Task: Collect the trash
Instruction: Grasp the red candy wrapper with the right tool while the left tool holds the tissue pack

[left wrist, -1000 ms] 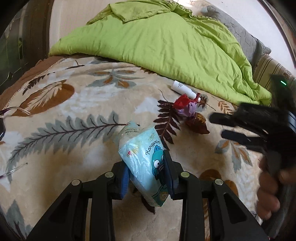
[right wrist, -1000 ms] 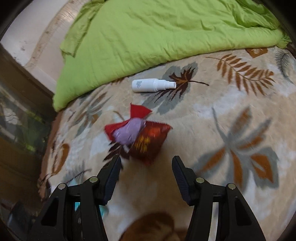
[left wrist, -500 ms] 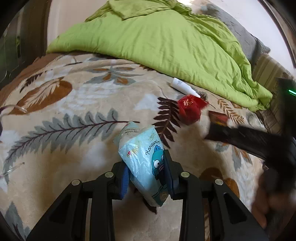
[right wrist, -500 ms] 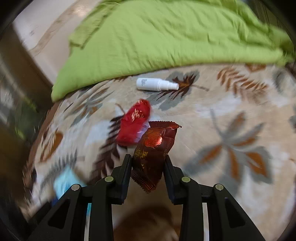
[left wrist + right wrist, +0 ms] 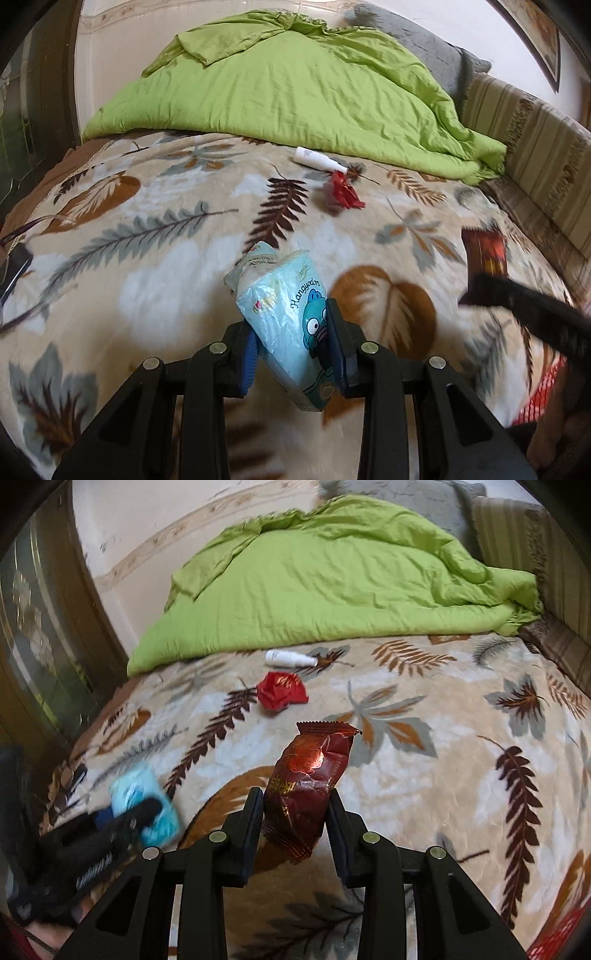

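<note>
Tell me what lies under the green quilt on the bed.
The green quilt rests on the leaf-patterned blanket, which runs under its near edge. A white bottle lies just outside that edge, uncovered. Anything beneath the quilt's bulk is hidden.

1. Left gripper (image 5: 122, 823) in right wrist view: motion-blurred, so jaw gap unreadable there; the light blue packet (image 5: 142, 805) it carries is a smear, print illegible.
2. Right gripper (image 5: 480, 291) in left wrist view: blurred, body cut off by right edge; dark red wrapper (image 5: 484, 254) on it too smeared to read.
3. White bottle (image 5: 290, 658): label too small to read.
4. Red crumpled wrapper (image 5: 282, 694): gold print not legible.
5. Dark object (image 5: 13, 264) at left edge, left wrist view: cropped, can't ID.
</note>
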The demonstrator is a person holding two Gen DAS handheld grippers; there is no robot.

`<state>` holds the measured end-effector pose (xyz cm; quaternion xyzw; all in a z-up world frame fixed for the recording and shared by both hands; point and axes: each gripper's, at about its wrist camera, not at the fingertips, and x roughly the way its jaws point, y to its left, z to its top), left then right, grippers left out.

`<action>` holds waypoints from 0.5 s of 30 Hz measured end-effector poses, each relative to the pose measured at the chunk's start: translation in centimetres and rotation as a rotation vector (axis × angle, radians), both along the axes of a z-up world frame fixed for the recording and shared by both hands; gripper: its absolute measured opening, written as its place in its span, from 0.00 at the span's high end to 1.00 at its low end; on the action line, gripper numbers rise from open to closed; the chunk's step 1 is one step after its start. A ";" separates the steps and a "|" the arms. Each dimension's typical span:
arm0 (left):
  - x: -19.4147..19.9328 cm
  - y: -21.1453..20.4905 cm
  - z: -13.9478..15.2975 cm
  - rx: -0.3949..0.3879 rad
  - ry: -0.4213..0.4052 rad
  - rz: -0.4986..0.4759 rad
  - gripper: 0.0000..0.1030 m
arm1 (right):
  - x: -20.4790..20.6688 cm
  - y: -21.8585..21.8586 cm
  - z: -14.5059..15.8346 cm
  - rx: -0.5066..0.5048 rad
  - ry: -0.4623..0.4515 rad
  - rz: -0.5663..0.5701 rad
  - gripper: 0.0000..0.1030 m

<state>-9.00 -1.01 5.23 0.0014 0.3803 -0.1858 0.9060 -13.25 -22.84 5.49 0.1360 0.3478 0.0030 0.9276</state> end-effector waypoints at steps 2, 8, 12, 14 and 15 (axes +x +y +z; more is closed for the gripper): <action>-1.2 0.2 0.3 0.010 -0.023 0.007 0.69 | -0.4 -0.2 -0.2 0.021 -0.009 -0.017 0.65; -2.5 0.5 0.1 0.029 -0.063 0.021 0.69 | -0.9 -0.9 -0.4 0.066 -0.018 -0.046 0.65; -2.2 0.6 -0.4 0.028 -0.060 0.026 0.69 | -1.5 -1.3 -0.2 0.065 -0.032 -0.058 0.65; -2.2 0.4 -0.5 0.036 -0.063 0.026 0.69 | -1.8 -1.3 0.0 0.058 -0.040 -0.063 0.65; -2.2 0.4 -0.5 0.044 -0.071 0.029 0.69 | -1.9 -1.3 0.0 0.057 -0.042 -0.063 0.65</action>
